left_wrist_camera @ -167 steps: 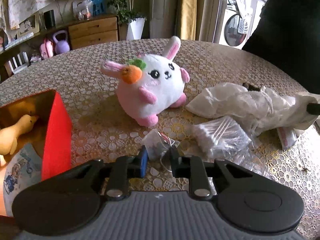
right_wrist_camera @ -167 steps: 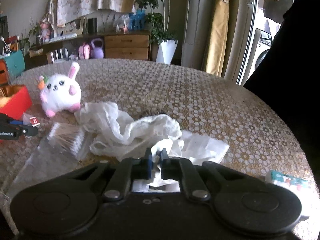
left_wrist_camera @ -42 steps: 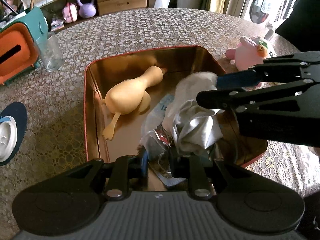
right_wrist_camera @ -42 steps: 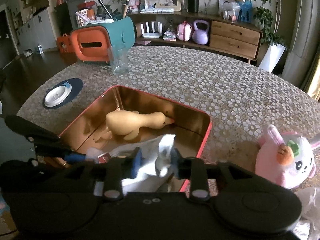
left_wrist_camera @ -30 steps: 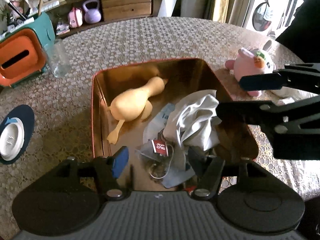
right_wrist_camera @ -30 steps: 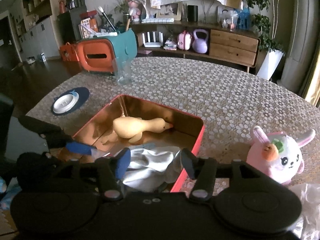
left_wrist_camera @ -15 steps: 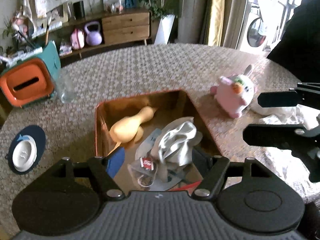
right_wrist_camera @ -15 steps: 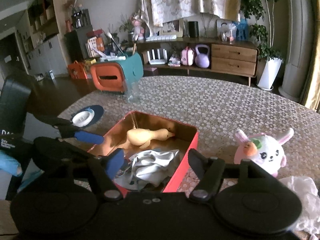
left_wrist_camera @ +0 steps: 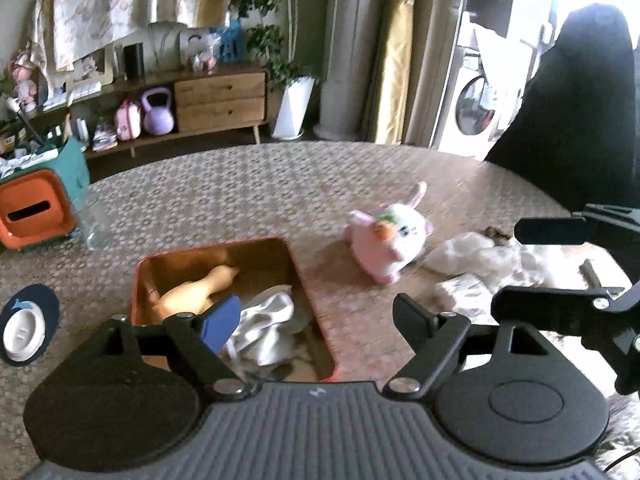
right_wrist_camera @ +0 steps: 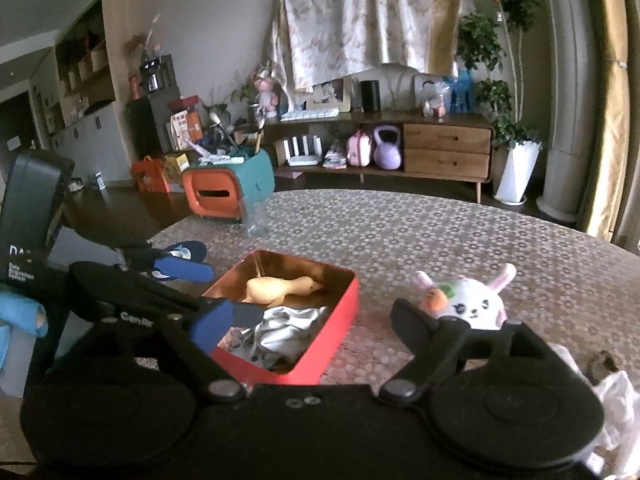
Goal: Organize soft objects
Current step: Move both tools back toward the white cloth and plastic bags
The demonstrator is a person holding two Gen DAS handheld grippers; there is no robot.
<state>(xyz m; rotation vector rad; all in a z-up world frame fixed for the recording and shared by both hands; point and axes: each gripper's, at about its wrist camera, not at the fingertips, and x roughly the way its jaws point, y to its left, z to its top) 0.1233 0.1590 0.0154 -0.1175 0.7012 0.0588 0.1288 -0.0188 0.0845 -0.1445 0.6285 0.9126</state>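
Observation:
A red tin box (left_wrist_camera: 310, 304) holds a yellow rubber duck (left_wrist_camera: 192, 294) and a crumpled white cloth (left_wrist_camera: 264, 320). My left gripper (left_wrist_camera: 316, 316) hovers above the box's near edge; its jaws are opening and nothing is between them. To its right, my right gripper (left_wrist_camera: 532, 270) hangs over the table. In the right wrist view that gripper (right_wrist_camera: 310, 322) is opening wide and empty above the box (right_wrist_camera: 340, 320), with the duck (right_wrist_camera: 280, 288) and cloth (right_wrist_camera: 284, 328) below. A pink and white bunny plush (left_wrist_camera: 388, 240) (right_wrist_camera: 472, 300) lies on the table right of the box.
A crumpled white plastic bag (left_wrist_camera: 480, 256) and small clear packets lie right of the bunny. At the far left stand an orange and teal tissue box (left_wrist_camera: 32, 208), a glass (left_wrist_camera: 94, 220) and a dark coaster with a white dish (left_wrist_camera: 24, 326). A person in dark clothes (left_wrist_camera: 580, 120) is at the right.
Both grippers let go of the cloth and the small packet inside the box, opened wide, and drew back and upward. The box and bunny now look smaller and farther.

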